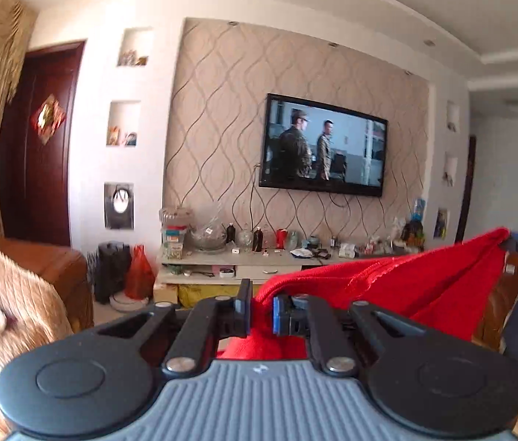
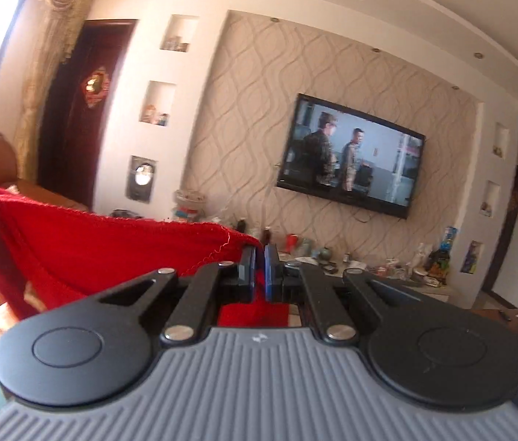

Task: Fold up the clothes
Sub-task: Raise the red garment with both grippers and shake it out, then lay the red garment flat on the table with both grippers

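Red knit garment (image 1: 387, 286) hangs stretched, probably level, between left tongs (image 1: 261, 312) and right tongs (image 2: 260, 273), each clamped on an edge.

Red knit garment (image 1: 387, 286), stretched aloft

- My left wrist view sits right behind the left hand-held gripper (image 1: 261, 312), raised and looking level across the room at the wall TV (image 1: 323, 145), which stays well apart.
- It is rolled slightly; the brown sofa (image 1: 20, 257) fills its left edge, close by.
- My right wrist view rides behind the right hand-held gripper (image 2: 260, 272), facing the same wall, tilted more strongly.
- Both share the TV (image 2: 350, 158), the dark door (image 1: 38, 139) and the cluttered TV bench (image 1: 259, 257).
- The red cloth (image 1: 387, 286) enters from the right in the left view, and from the left in the right view (image 2: 93, 250).
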The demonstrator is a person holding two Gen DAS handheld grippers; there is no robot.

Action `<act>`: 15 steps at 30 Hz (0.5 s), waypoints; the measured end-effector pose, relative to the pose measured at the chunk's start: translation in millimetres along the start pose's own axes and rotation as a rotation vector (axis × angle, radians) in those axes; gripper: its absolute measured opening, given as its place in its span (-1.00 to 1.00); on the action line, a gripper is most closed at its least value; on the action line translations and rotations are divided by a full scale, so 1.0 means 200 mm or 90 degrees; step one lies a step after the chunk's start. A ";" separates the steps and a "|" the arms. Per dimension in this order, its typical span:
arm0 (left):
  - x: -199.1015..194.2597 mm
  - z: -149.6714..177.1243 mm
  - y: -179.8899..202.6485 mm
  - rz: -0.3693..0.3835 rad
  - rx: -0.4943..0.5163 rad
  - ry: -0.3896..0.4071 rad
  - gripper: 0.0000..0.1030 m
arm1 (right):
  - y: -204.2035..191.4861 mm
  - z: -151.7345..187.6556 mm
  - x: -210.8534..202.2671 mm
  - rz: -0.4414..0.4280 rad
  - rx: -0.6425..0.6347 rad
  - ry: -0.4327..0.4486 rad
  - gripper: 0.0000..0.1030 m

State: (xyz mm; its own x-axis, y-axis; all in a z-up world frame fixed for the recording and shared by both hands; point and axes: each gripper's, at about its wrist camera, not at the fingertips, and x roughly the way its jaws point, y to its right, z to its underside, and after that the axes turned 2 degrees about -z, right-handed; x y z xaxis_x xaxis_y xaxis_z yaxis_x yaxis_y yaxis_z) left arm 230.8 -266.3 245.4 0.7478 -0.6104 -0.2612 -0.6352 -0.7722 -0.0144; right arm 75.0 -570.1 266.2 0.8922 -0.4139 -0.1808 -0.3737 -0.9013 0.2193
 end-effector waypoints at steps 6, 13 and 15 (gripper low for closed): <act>-0.31 0.59 0.19 0.055 0.081 -0.070 -0.78 | -0.02 0.58 -0.34 -0.081 -0.040 -0.082 -0.87; -0.47 1.72 0.37 0.138 0.070 -0.304 -0.80 | -0.34 1.70 -0.69 -0.220 -0.023 -0.309 -0.87; -0.55 1.91 0.39 0.123 0.045 -0.328 -0.81 | -0.42 1.88 -0.79 -0.223 -0.013 -0.346 -0.87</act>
State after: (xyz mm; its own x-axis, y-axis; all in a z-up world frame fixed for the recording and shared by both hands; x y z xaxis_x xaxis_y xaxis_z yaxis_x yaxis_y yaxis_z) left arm 25.4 -192.5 -95.9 0.4366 -0.5603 -0.7038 -0.7759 -0.6306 0.0207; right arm -129.3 -478.2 -83.3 0.7028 -0.1064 -0.7034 -0.0736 -0.9943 0.0768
